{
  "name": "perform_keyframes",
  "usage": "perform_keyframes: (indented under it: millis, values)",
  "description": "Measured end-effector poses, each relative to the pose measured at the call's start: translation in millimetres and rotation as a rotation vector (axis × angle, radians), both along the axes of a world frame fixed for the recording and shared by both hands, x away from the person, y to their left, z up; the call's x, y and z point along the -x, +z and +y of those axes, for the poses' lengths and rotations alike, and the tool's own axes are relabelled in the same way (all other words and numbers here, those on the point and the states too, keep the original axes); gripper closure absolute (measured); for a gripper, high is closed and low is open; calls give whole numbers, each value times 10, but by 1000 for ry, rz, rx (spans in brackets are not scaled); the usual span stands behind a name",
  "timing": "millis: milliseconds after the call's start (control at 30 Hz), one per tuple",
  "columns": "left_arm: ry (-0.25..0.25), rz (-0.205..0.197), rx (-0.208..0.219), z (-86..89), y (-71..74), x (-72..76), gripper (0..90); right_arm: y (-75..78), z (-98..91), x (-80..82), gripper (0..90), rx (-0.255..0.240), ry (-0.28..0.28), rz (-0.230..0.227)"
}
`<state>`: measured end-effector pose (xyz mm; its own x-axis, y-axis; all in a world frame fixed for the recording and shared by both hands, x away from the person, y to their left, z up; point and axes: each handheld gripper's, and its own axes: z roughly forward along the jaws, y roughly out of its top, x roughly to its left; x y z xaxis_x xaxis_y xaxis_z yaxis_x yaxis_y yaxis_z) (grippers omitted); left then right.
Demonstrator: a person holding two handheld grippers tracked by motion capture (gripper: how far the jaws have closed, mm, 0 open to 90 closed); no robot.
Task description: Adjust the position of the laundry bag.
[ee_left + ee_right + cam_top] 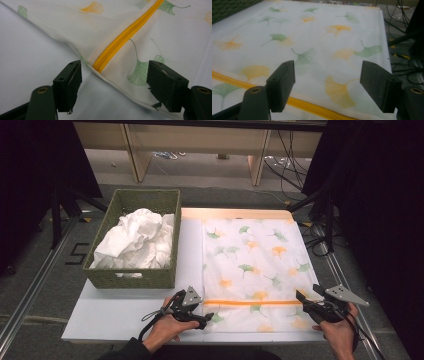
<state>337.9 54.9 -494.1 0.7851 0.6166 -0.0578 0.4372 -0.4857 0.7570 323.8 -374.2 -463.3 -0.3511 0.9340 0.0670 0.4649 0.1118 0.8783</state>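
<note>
Basket (132, 275) wall hides the lower part of the white cloth (137, 240).

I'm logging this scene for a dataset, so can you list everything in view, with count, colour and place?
Laundry bag: one, white mesh with green and orange leaf print, flat on the table's right half.
Zipper: one, orange, across the bag near its front edge.
Basket: one, green woven, table's left rear.
Cloth: white, crumpled in the basket.
Table: one, white.
Cables: several, dark, on the floor behind.
Left gripper: black, open at the bag's left edge.
Right gripper: black, open at the bag's right edge.
</note>
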Motion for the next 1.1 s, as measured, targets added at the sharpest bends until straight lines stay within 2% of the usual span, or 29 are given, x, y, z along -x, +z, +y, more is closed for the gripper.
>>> perform_keyframes:
  millis: [33,67,100,133,167,200,233,267,300,333,367,433,467,500,533,567,600,633,767,800,833,867,900,933,967,1000,1033,1067,1100]
  values:
    - [-10,-6,-14,-9,-14,-20,288,16,-51,-15,296,31,-27,2]
    - [-10,-6,-14,-9,-14,-20,284,16,-51,-15,296,31,-27,2]
    - [4,14,-16,-33,-29,-13,284,21,-100,-39,305,43,-44,15]
    - [-3,10,-23,-38,-34,-25,275,34,-157,-70,307,60,-61,33]
    - [0,8,-12,-57,-43,-37,270,24,-223,-141,314,30,-77,75]
    - [0,8,-12,-57,-43,-37,268,24,-260,-159,330,72,-105,64]
    - [7,8,-17,-68,-46,-47,268,24,-260,-159,330,72,-105,64]
    - [13,2,-20,-80,-61,-62,259,-16,-284,-234,354,13,-118,125]
    - [12,0,-20,-101,-61,-74,255,-26,-348,-299,358,41,-86,126]
    - [7,-11,-29,-109,-53,-78,269,-22,-368,-326,368,76,-115,128]
    - [-9,-24,-37,-108,-47,-93,295,-37,-381,-380,378,76,-124,142]
    - [-3,-27,-35,-111,-45,-94,357,-40,-393,-423,387,69,-130,153]
    - [-1,-31,-35,-110,-39,-94,425,-60,-403,-512,405,63,-131,167]
    - [-1,-31,-35,-110,-39,-94,488,-71,-398,-554,415,43,-118,190]
    - [-2,-25,-14,-121,-49,-84,529,-85,-407,-601,430,20,-92,205]
    - [-20,-32,-36,-111,-36,-94,574,-98,-379,-619,436,20,-138,218]
    - [-4,-40,-20,-131,-44,-83,574,-98,-379,-619,436,20,-138,218]
    - [-37,-58,-40,-128,-34,-101,692,-121,-421,-695,460,51,-106,234]
    - [-33,-51,-29,-151,-38,-96,780,-154,-463,-763,499,63,-122,257]
    - [-36,-49,-22,-145,-40,-110,784,-185,-463,-795,566,45,-108,281]
    - [-40,-52,-31,-137,-29,-110,786,-193,-462,-806,582,45,-101,285]
    - [-43,-55,-37,-134,-26,-113,791,-197,-452,-820,640,35,-108,281]
    - [-43,-55,-37,-134,-26,-113,795,-197,-452,-820,640,35,-108,281]
    - [-40,-51,-35,-137,-27,-111,798,-193,-457,-854,775,73,-86,268]
    - [-47,-56,-43,-132,-21,-117,801,-207,-415,-850,830,61,-103,248]
    - [-47,-56,-43,-132,-21,-117,805,-207,-415,-850,830,61,-103,248]
    - [-48,-52,-34,-132,-20,-114,805,-195,-423,-861,858,77,-64,261]
    - [-42,-53,-40,-111,-1,-121,815,-195,-404,-893,893,109,-32,253]
    - [-41,-49,-41,-97,12,-122,816,-187,-388,-894,894,105,-34,260]
